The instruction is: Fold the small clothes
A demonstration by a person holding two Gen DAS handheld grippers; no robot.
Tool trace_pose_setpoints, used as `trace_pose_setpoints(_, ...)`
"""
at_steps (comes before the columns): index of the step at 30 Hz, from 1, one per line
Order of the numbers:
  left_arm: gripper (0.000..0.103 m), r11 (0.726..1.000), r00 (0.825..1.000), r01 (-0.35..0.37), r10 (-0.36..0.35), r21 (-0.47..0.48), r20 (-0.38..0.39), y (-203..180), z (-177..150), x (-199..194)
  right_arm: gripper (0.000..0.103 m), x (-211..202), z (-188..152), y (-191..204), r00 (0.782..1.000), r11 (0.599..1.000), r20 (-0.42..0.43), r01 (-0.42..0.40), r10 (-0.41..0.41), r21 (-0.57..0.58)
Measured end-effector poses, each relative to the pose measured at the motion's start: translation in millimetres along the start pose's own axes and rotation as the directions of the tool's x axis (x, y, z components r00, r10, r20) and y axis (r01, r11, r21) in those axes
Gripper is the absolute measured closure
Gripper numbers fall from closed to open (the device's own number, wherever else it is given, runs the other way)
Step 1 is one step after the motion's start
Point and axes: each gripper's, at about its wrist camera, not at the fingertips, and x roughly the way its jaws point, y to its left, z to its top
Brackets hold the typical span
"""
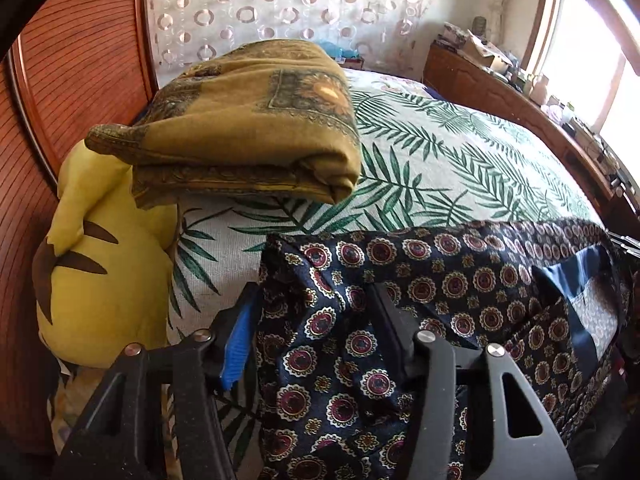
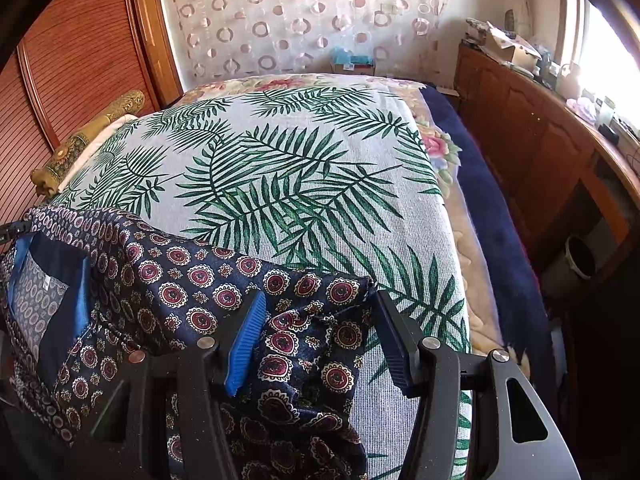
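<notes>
1. Quickly, text first: the only label is one small white tag (image 2: pixel 45 280) inside the neck opening of the navy medallion-print garment (image 2: pixel 180 272). It is too small to read.
2. Task item count: one navy garment, lying on the leaf-print bedspread (image 1: pixel 460 160) at the near edge of the bed, spread across between my two grippers.
3. My left gripper (image 1: pixel 316 296): jaws partly apart, and the garment's left end fills the gap. Its edge sits against the blue pad (image 1: pixel 238 344) and the cloth covers the other finger's inner side. I cannot tell if it is actually pinched.
4. My right gripper (image 2: pixel 322 304): released. The garment's right end lies between the jaws against the blue pad (image 2: pixel 244 340). Bedspread shows between the cloth and the opposite finger lower down; only the cloth's corner is near that fingertip.
5. Other cloth: one folded mustard patterned cloth (image 1: pixel 248 128), near the wooden headboard (image 1: pixel 80 60), resting partly on the plush.
6. Plush: one yellow plush toy (image 1: pixel 100 272) with brown stripes, at the bed's left side against the headboard.
7. Background: one sheer curtain (image 2: pixel 300 20) with ring pattern, one long wooden cabinet (image 2: pixel 520 120) under the window with clutter on top, and one grey bin (image 2: pixel 576 260) on the floor beside it.
8. Cabinet clutter is too small to read or count.
</notes>
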Motion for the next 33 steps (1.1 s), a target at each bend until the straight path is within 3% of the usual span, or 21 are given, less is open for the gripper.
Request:
trace_pose_setpoints(1, 0.053, 1.0, 1.0, -0.003, 0.003, 0.01, 0.002, -1.6, -0.2, -0.8, 0.046, 0.3, -0.7, 2.0, 1.0, 1.0, 0.0, -0.003, 0.003, -0.006)
trace_pose_setpoints(3, 0.071, 1.0, 1.0, 0.009, -0.009, 0.027, 0.002, -5.0, -0.5, -2.9, 0.046, -0.3, -2.3, 6.3, 1.0, 0.999, -0.004, -0.007, 0.007, -0.033)
trace_pose_setpoints(4, 0.077, 0.999, 1.0, 0.016, -0.016, 0.032, -0.001, -7.2, -0.4, -3.9, 0.051, -0.5, -2.9, 8.2, 1.0, 0.999, -0.006, -0.01, 0.01, -0.044)
trace_pose_setpoints(5, 0.09, 0.999, 1.0, 0.016, -0.015, 0.037, -0.002, -9.0, -0.6, -5.3, 0.058, -1.2, -3.4, 10.0, 1.0, 0.998, -0.005, -0.017, 0.017, -0.056)
trace_pose_setpoints(6, 0.095, 0.999, 1.0, 0.018, -0.018, 0.038, 0.0, -10.3, -0.4, -7.2, 0.062, -1.8, -3.7, 11.1, 0.999, 0.998, -0.006, -0.032, 0.031, -0.062)
trace_pose_setpoints(7, 0.097, 0.999, 1.0, 0.021, -0.021, 0.041, 0.007, -11.6, -0.5, -9.9, 0.073, -2.7, -3.8, 11.8, 0.999, 0.996, -0.009, -0.054, 0.053, -0.065)
trace_pose_setpoints(8, 0.098, 0.999, 0.999, 0.022, -0.023, 0.046, 0.023, -14.0, -0.2, -15.3, 0.083, -3.5, -4.1, 13.2, 0.997, 0.995, -0.012, -0.072, 0.071, -0.065)
trace_pose_setpoints(11, 0.099, 0.999, 0.996, 0.036, -0.04, 0.04, 0.082, -19.3, 2.2, -35.6, 0.092, -6.1, -6.4, 17.2, 0.995, 0.991, -0.018, -0.1, 0.098, -0.086)
trace_pose_setpoints(15, 0.099, 0.995, 0.984, 0.085, -0.091, 0.042, 0.155, -24.0, 8.5, -67.4, 0.094, -29.3, -4.3, 19.2, 0.993, 0.99, 0.047, -0.103, 0.108, -0.097)
trace_pose_setpoints(20, 0.099, 0.991, 0.955, 0.13, -0.137, 0.041, 0.262, -22.7, 26.9, -112.0, 0.096, -80.1, 11.1, 19.5, 0.978, 0.99, 0.178, -0.089, 0.108, -0.111)
trace_pose_setpoints(26, 0.099, 0.989, 0.906, 0.138, -0.15, 0.059, 0.395, -28.4, 58.9, -159.2, 0.097, -147.5, 36.5, 23.9, 0.938, 0.985, 0.327, -0.06, 0.112, -0.164)
trace_pose_setpoints(33, 0.099, 0.99, 0.853, 0.13, -0.138, 0.05, 0.503, -25.0, 111.5, -188.5, 0.097, -217.3, 80.3, 20.9, 0.871, 0.983, 0.488, 0.031, 0.063, -0.182)
